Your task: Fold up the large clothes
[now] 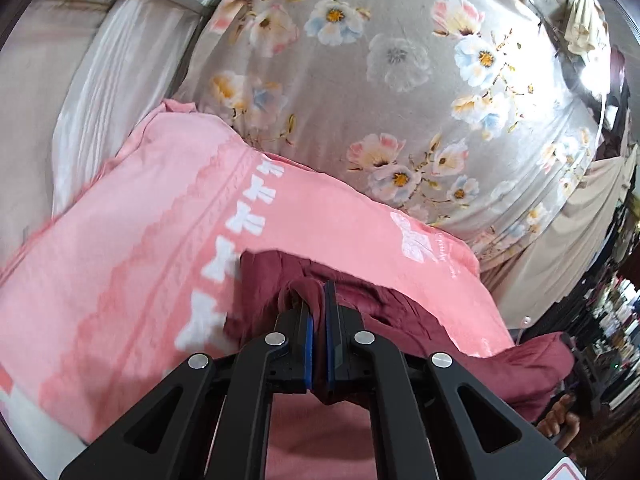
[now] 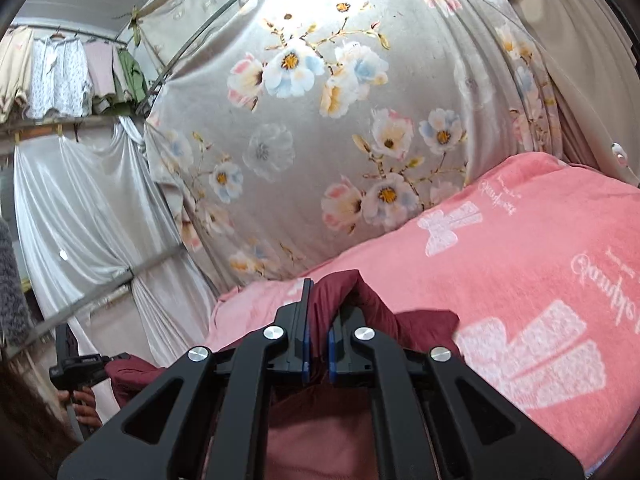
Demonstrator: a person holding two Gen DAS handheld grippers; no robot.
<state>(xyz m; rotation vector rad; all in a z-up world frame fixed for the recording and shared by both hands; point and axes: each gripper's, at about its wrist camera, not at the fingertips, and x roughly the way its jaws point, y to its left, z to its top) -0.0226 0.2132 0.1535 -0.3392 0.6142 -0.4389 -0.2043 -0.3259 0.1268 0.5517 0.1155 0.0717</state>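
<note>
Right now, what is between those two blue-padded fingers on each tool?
Maroon garment fabric, pinched by both the left gripper and right gripper, each wrist view showing its own, above the pink blanket.

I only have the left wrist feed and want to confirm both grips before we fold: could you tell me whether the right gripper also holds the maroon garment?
Observer: Yes, the right gripper is shut on a fold of the maroon garment, above the pink blanket.
Operator: Thank you. Can you see my left gripper from that side?
Observer: Yes, the left gripper appears at the lower left, held in a hand.
Operator: Anything behind it?
Observer: Clothes hang on a rail, upper left.
</note>
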